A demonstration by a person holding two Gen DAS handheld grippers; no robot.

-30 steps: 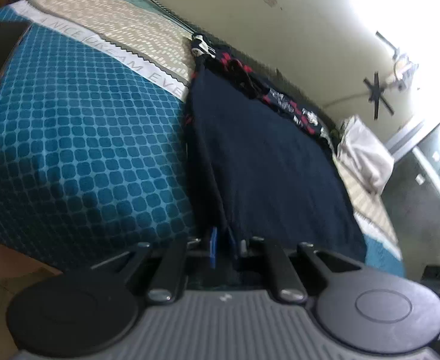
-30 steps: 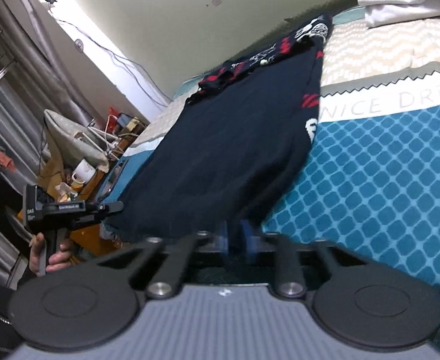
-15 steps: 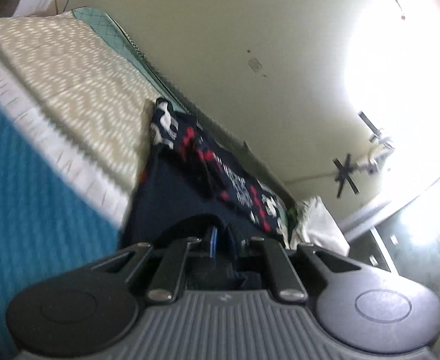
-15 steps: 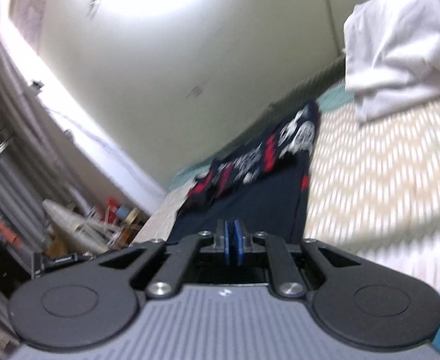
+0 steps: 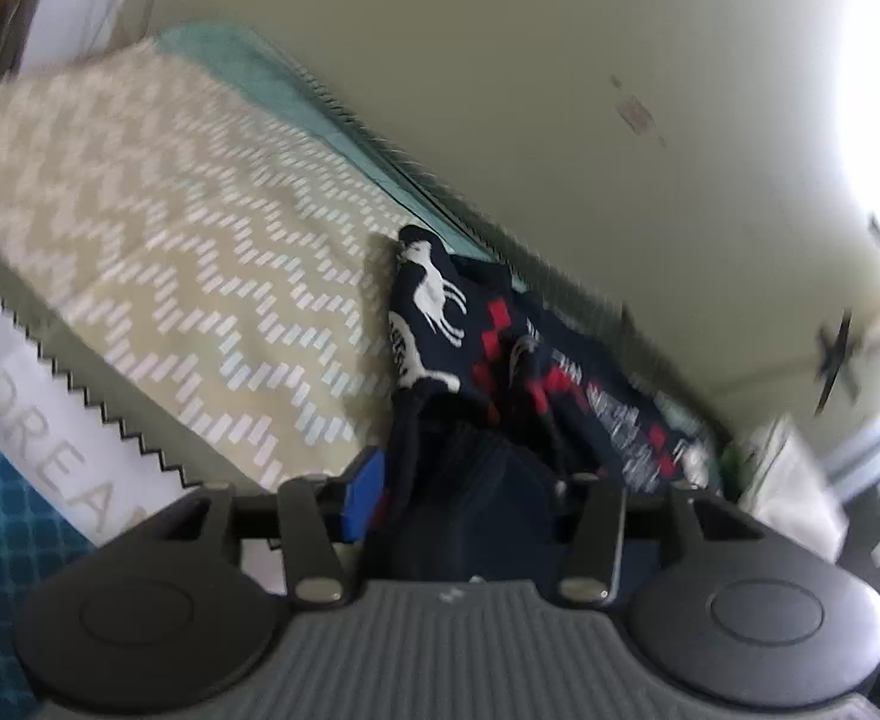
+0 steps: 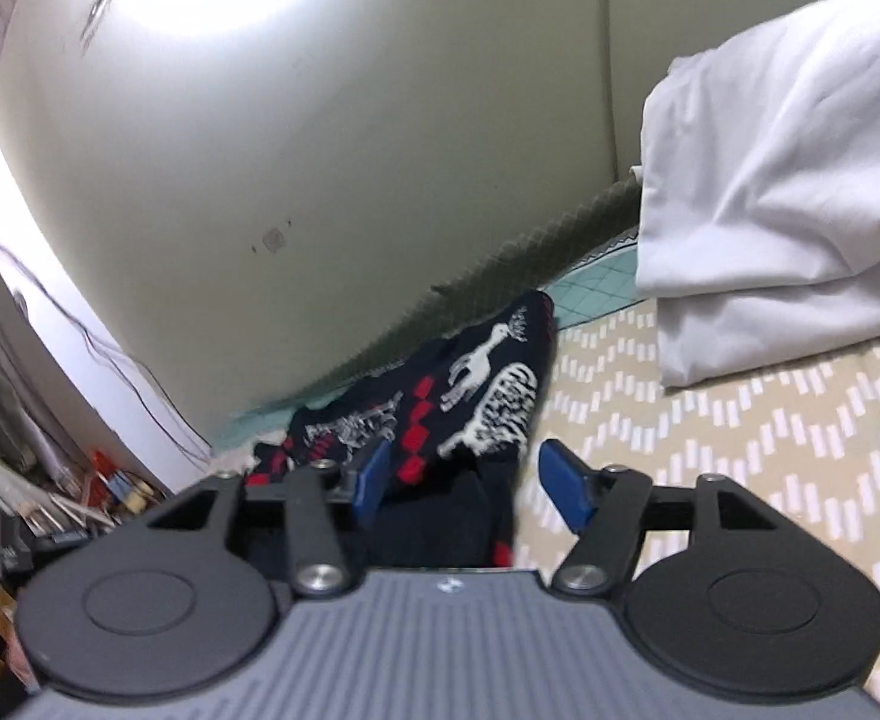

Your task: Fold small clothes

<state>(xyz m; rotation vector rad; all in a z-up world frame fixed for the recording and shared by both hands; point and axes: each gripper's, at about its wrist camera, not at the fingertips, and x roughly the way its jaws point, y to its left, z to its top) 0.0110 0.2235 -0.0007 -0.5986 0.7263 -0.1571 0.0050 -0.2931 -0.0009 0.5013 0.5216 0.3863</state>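
Nearest in the left wrist view, the left claw has its jaws set wide apart, with bunched dark navy cloth of the sweater lying between them; only its blue left pad is plain to see, the other side being hidden behind the fabric. In the right wrist view the right claw is likewise spread apart, both blue pads showing, and the dark edge of the sweater sits between them without either pad pressing on it. Just beyond both claws the garment lies on the bed, its navy band patterned with white reindeer and red blocks folded up toward the wall side. Beside it the bedspread shows a beige field with white zigzag dashes, then a white strip with grey letters and a teal checked part at the near left edge. Farther on the right wrist side, a folded white cloth pile rests on the bedspread, apart from the sweater. Behind everything stands the pale wall, and a cluttered shelf shows blurred at far left. No container can be made out in either view.
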